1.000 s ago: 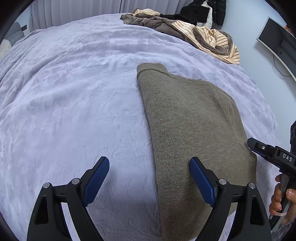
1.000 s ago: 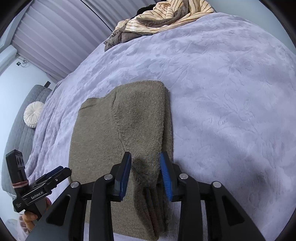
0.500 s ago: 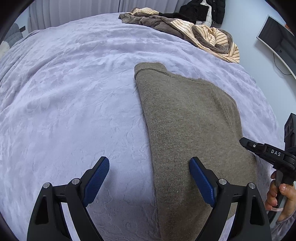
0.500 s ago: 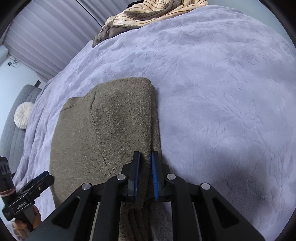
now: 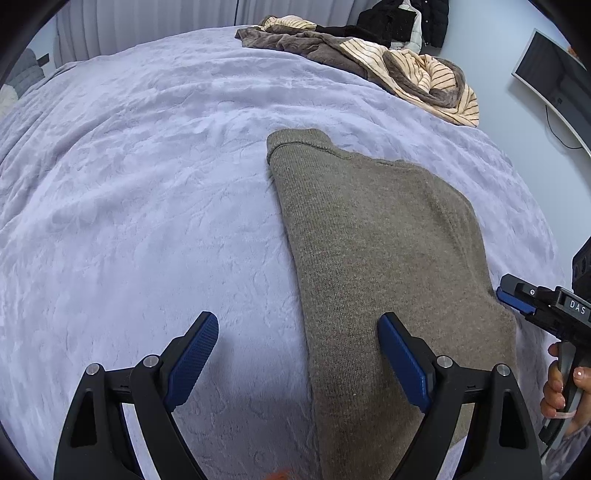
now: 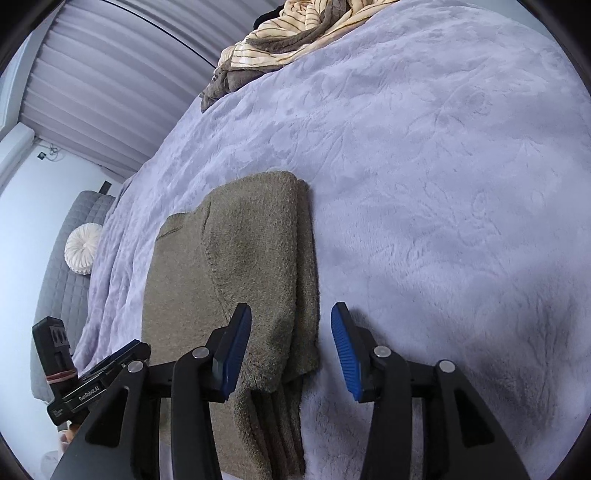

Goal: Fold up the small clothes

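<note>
An olive knit sweater (image 5: 369, 240), folded into a long strip, lies on the lavender blanket (image 5: 147, 184). My left gripper (image 5: 299, 332) hovers open and wide over the sweater's near left edge, one finger above the knit and the other above bare blanket. In the right wrist view my right gripper (image 6: 291, 317) straddles the stacked right edge of the sweater (image 6: 251, 240). Its jaws are opening, with the folded edge lying between them and the pads not pressing on it. The right gripper (image 5: 517, 299) also shows at the far right of the left wrist view, in a hand.
A heap of striped and brown clothes (image 5: 406, 70) sits at the bed's far edge, with a black jacket (image 5: 399, 22) behind. A monitor (image 5: 546, 74) hangs on the right wall. A grey seat with a round white cushion (image 6: 83, 249) stands beyond the bed's left side.
The right gripper's jaws pinched together on the sweater's right edge half a second ago and now stand apart. The left gripper has stayed still and open.
</note>
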The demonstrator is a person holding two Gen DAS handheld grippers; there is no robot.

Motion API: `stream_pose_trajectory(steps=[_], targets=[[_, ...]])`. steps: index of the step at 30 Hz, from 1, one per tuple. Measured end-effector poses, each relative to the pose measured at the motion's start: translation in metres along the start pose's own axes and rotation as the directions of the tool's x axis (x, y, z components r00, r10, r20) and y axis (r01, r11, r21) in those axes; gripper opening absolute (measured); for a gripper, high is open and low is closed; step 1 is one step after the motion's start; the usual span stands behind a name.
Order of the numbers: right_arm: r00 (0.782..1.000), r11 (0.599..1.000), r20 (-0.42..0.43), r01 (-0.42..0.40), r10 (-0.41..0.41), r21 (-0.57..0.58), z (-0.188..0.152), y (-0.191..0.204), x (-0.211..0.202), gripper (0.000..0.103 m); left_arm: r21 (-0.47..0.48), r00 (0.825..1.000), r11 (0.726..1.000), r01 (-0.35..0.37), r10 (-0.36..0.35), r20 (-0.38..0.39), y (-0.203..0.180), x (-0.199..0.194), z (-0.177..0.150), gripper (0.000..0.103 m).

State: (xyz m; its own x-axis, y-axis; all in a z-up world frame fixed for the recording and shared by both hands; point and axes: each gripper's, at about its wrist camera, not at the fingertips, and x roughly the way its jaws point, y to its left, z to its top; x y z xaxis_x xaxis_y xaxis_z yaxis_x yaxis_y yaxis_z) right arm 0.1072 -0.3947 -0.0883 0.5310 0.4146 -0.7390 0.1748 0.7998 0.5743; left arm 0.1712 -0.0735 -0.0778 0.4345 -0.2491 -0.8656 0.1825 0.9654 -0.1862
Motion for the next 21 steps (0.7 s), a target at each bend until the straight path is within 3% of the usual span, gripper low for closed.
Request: stream_pose_trajectory(steps=[2,7,13,17,21], targets=[[1.0,1.0,-0.012,-0.006,0.006,-0.002,0.001,0.0,0.004,0.052,-0.009,1.0,1.0,0.004,-0.004,0.023,0.002,-0.002,0.001,0.103],[0.999,1.0,-0.024,-0.022,0.021,-0.014,0.004,0.002,0.011,0.064,-0.05,0.996,0.995,0.087,-0.087,0.01,0.011,0.0,0.008,0.103],[0.998,0.999,-0.045,-0.048,0.048,-0.016,0.008,-0.001,0.014,0.064,-0.105,0.99,0.985,0.133,-0.137,-0.032,0.023,0.013,0.015,0.103],[0.995,0.997,-0.06,-0.083,0.083,0.011,0.01,-0.009,0.019,0.064,-0.14,0.961,0.957,0.255,-0.266,-0.073,0.023,0.023,0.017,0.103],[0.987,0.992,-0.097,-0.123,0.125,0.029,0.014,-0.016,0.027,0.064,-0.127,0.958,0.955,0.269,-0.279,-0.071,0.017,0.032,0.024,0.103]])
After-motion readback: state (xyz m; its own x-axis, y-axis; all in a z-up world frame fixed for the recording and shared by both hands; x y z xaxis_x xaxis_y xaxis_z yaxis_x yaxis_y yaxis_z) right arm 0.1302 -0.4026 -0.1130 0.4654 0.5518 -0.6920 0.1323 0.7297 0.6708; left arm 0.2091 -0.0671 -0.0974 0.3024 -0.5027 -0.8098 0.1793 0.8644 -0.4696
